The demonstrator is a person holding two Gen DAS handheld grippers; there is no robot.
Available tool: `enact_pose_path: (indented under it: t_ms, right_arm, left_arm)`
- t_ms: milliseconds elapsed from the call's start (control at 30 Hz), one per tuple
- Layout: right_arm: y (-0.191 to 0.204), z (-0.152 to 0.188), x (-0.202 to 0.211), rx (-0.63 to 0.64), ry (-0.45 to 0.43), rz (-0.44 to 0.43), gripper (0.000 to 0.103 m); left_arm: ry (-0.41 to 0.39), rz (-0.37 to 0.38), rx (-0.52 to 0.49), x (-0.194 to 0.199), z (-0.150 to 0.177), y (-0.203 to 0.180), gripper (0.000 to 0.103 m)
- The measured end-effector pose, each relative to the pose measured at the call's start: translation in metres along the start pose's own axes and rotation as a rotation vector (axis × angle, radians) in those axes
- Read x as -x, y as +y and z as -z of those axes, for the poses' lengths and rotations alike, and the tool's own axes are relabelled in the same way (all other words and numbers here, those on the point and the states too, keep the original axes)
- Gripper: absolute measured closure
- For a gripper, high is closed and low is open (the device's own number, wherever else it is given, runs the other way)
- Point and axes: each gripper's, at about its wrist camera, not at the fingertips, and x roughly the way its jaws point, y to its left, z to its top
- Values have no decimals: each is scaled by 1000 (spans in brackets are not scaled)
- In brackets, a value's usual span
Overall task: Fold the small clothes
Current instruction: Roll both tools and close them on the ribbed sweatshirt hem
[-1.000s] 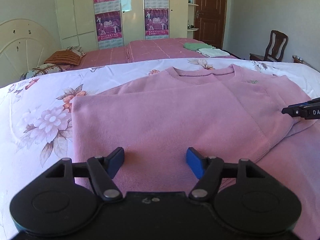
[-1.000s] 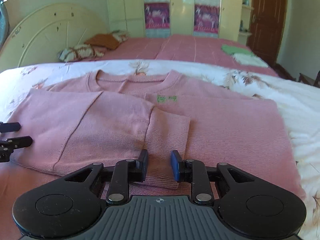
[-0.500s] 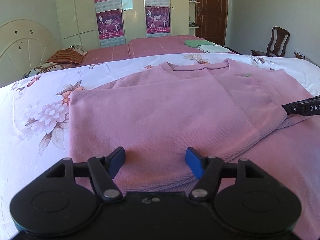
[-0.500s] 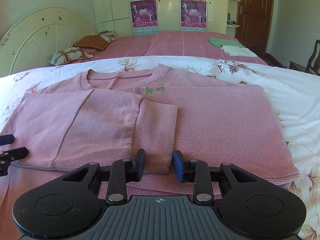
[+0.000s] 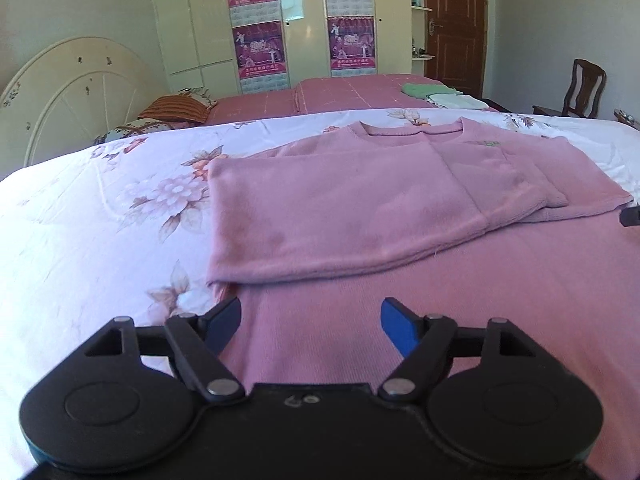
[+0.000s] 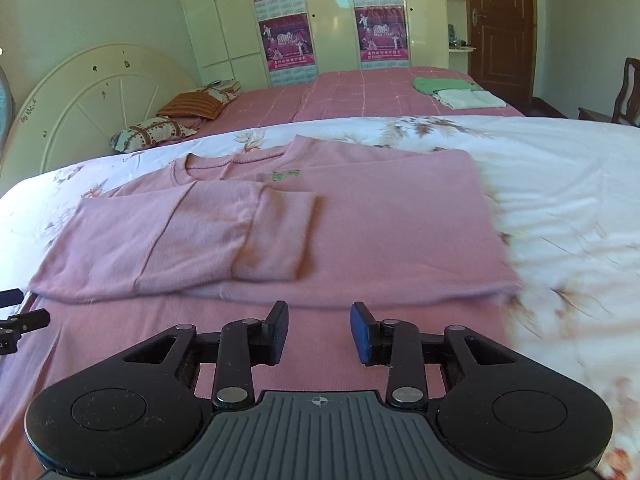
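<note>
on a bed covered by a white flowered sheet (image 5: pixel 80 232) lies a pink sweater (image 5: pixel 360 208), spread flat with its collar toward the far side and both sleeves folded in across the chest. beyond it the bed shows a pink checked cover (image 6: pixel 360 92) with two pillows (image 6: pixel 192 106) near the round cream headboard (image 6: pixel 80 92) and a small green and white pile of clothes (image 6: pixel 456 92). cream wardrobes (image 5: pixel 304 20) with purple posters stand against the far wall, beside a brown door (image 5: pixel 456 20) and a wooden chair (image 5: pixel 584 88). the left gripper (image 5: pixel 311 322) hangs over the sweater's lower part, its jaws wide and just opened further, nothing between them. the right gripper (image 6: pixel 319 330) is narrower, empty, its jaws also just opening.
</note>
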Motion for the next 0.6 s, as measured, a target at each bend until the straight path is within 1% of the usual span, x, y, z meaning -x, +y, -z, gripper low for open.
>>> enact_pose_path:
  t_ms: [33, 67, 100, 133, 233, 300, 367, 400, 433, 467, 533, 600]
  right_arm:
    - [-9, 4, 10, -20, 5, -2, 60]
    - [-20, 10, 23, -50, 7, -10, 46]
    - [-31, 17, 39, -74, 1, -19, 39]
    - [-41, 25, 53, -95, -6, -23, 34]
    - [-66, 53, 98, -144, 6, -40, 34]
    - [-80, 73, 126, -184, 13, -58, 34]
    - [-94, 95, 153, -227, 20, -70, 34]
    - [-100, 106, 164, -256, 28, -79, 34]
    - [-104, 116, 172, -280, 37, -89, 34]
    - [-107, 126, 180, -302, 47, -99, 34]
    - [-110, 145, 192, -335, 68, -138, 34]
    - [-114, 158, 195, -370, 92, -192, 34]
  left_arm:
    - [-1, -13, 16, 11, 7, 2, 28]
    - [1, -23, 31, 23, 15, 4, 28]
    - [8, -33, 45, 34, 23, 6, 28]
    - [16, -41, 58, 45, 32, 7, 30]
    - [56, -50, 90, 77, 61, 12, 33]
    - [81, -50, 120, 97, 80, 17, 33]
    - [97, -48, 165, 114, 96, 24, 32]
    - [109, -34, 202, 121, 105, 30, 32]
    - [122, -16, 240, 126, 112, 35, 33]
    - [136, 20, 296, 130, 119, 41, 36]
    - [164, 125, 422, 138, 134, 51, 42]
    - [170, 212, 511, 145, 144, 57, 44]
